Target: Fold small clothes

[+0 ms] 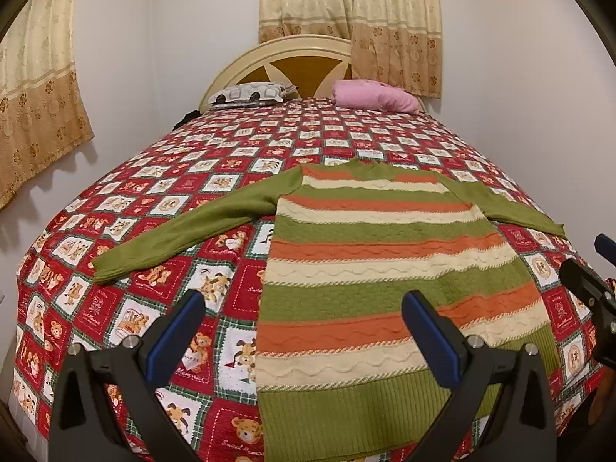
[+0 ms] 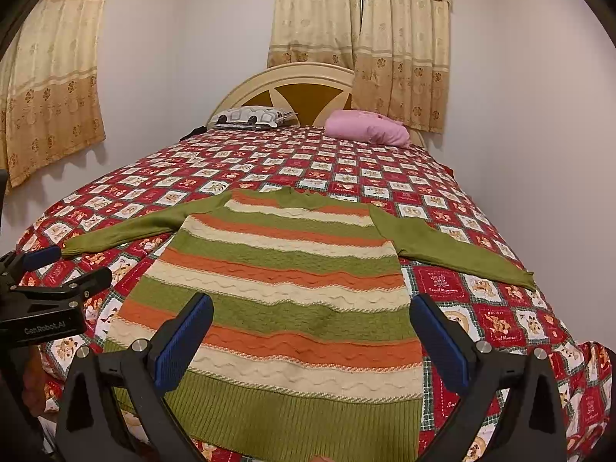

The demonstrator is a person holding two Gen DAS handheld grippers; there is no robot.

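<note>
A small knitted sweater (image 1: 377, 269) with green, orange and cream stripes lies flat on the bed, hem toward me, both green sleeves spread out to the sides. It also shows in the right wrist view (image 2: 292, 288). My left gripper (image 1: 304, 308) is open and empty, hovering above the sweater's lower left edge. My right gripper (image 2: 312, 312) is open and empty, hovering above the sweater's lower body. The left gripper also appears at the left edge of the right wrist view (image 2: 57, 269); part of the right gripper appears at the right edge of the left wrist view (image 1: 593, 281).
The bed has a red patchwork quilt (image 1: 154, 231) with bear pictures. A patterned pillow (image 1: 250, 94) and a pink pillow (image 1: 373, 96) lie by the headboard (image 1: 296, 54). Curtains (image 1: 346, 0) hang behind, walls close on both sides.
</note>
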